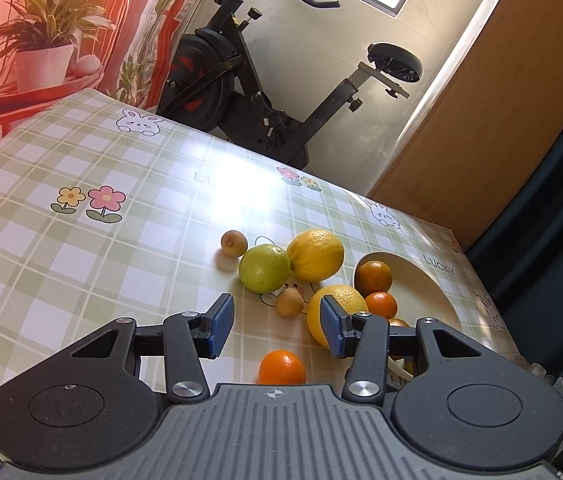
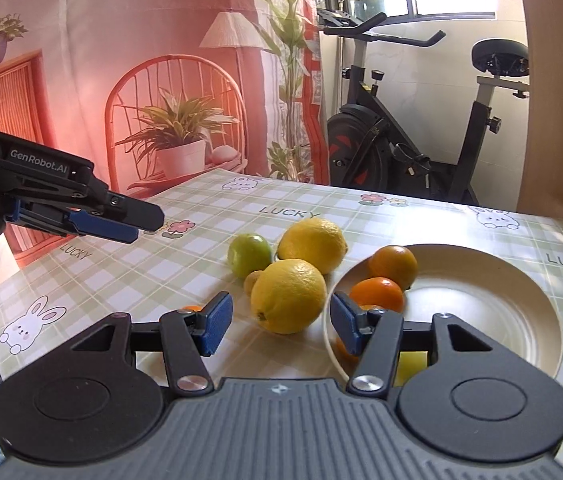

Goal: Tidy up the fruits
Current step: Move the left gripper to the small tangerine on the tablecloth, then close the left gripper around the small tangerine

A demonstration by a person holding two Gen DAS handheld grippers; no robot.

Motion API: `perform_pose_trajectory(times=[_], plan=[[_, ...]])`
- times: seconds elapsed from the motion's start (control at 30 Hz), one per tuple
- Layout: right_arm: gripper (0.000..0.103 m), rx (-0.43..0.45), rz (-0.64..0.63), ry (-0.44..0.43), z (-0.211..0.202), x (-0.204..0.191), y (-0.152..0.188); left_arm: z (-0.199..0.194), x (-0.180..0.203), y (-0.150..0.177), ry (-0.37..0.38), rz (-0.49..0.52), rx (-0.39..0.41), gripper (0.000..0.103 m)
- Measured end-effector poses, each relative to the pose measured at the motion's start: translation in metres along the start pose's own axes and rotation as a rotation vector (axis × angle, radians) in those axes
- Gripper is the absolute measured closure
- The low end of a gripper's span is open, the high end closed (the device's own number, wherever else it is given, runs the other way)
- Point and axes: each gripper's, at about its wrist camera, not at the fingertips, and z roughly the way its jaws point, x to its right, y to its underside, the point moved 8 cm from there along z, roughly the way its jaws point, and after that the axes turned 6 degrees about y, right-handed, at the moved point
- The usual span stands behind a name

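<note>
While your two grippers (image 1: 275, 326) (image 2: 279, 322) hover wide apart and empty, the cream plate (image 2: 521, 304) holds oranges (image 2: 393, 266). Lemons (image 2: 288, 296) and a green fruit (image 2: 249, 254) lie beside it on the tablecloth (image 2: 201, 216) printed "LUCKY"; your left gripper reads "GenRobot.AI".

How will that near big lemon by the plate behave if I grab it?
The near lemon looks rounded, lying loose on the tablecloth, so it likely rolls when nudged. Its skin looks glossy, perhaps slippery. It nearly fills the open right tool.
</note>
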Motion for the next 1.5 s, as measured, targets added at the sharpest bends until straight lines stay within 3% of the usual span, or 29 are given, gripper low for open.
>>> perform_pose_trajectory(times=[0.23,0.37,0.67,0.97,1.27,1.5], plan=[[0.045,-0.076,-0.093,-0.121,0.033,-0.052,0.012,0.011,-0.003,0.013,0.034,-0.014,-0.044,0.054],[0.045,-0.11,-0.099,-0.139,0.049,-0.063,0.014,0.019,-0.005,0.021,0.039,-0.023,-0.073,0.054],[0.046,-0.166,-0.077,-0.101,0.062,-0.062,0.029,0.036,-0.009,0.036,0.04,-0.032,-0.121,0.055],[0.046,-0.145,-0.087,-0.088,0.059,-0.061,0.03,0.04,-0.009,0.042,0.018,-0.045,-0.117,0.057],[0.057,-0.151,-0.098,-0.108,0.057,-0.064,0.031,0.044,-0.005,0.046,0.016,-0.049,-0.109,0.066],[0.061,-0.149,-0.095,-0.111,0.057,-0.062,0.031,0.043,-0.008,0.047,0.022,-0.057,-0.103,0.066]])
